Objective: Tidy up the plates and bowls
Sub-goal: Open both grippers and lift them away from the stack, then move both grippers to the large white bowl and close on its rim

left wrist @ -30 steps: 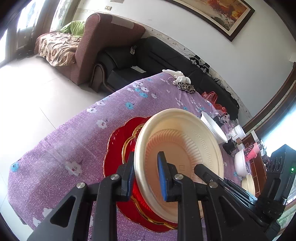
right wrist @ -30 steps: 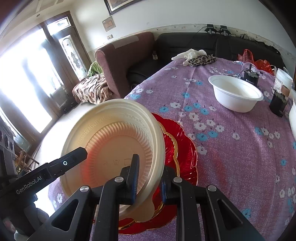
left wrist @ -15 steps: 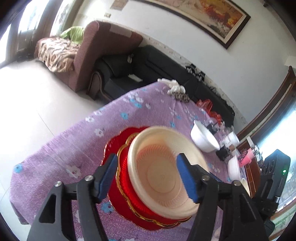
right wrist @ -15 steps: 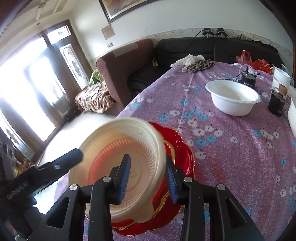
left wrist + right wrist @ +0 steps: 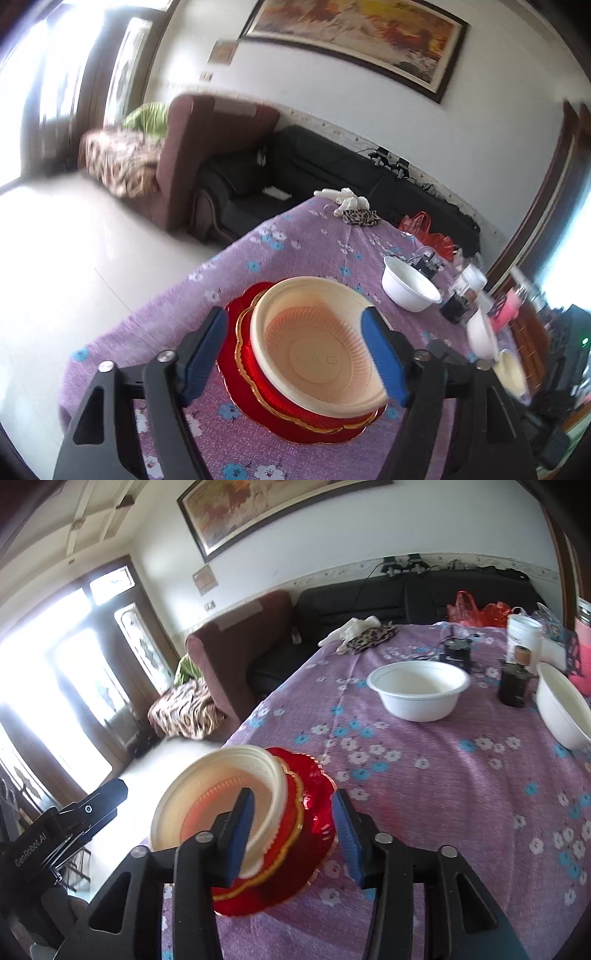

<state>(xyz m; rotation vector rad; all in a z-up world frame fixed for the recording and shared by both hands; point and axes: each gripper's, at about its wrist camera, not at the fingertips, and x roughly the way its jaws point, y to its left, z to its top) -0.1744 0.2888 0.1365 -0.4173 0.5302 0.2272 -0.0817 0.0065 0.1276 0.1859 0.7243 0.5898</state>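
You are in a living room with a dark sofa [image 5: 332,173] behind a table under a purple flowered cloth [image 5: 295,240]. On the left, your left gripper [image 5: 295,354] has just been opening its jaws, and they stand wide on both sides of the cream plate [image 5: 321,350], not pressing it. That plate now sits on the red plate [image 5: 240,354], so one stack is made. Your right gripper [image 5: 291,834] has also just been opening; the cream plate's rim shows between its blue pads [image 5: 240,830], but I think it no longer pinches. Further right, a white bowl [image 5: 419,690] and a second white bowl [image 5: 561,709] wait apart. Those look left to stack, though the far right side is blurry.
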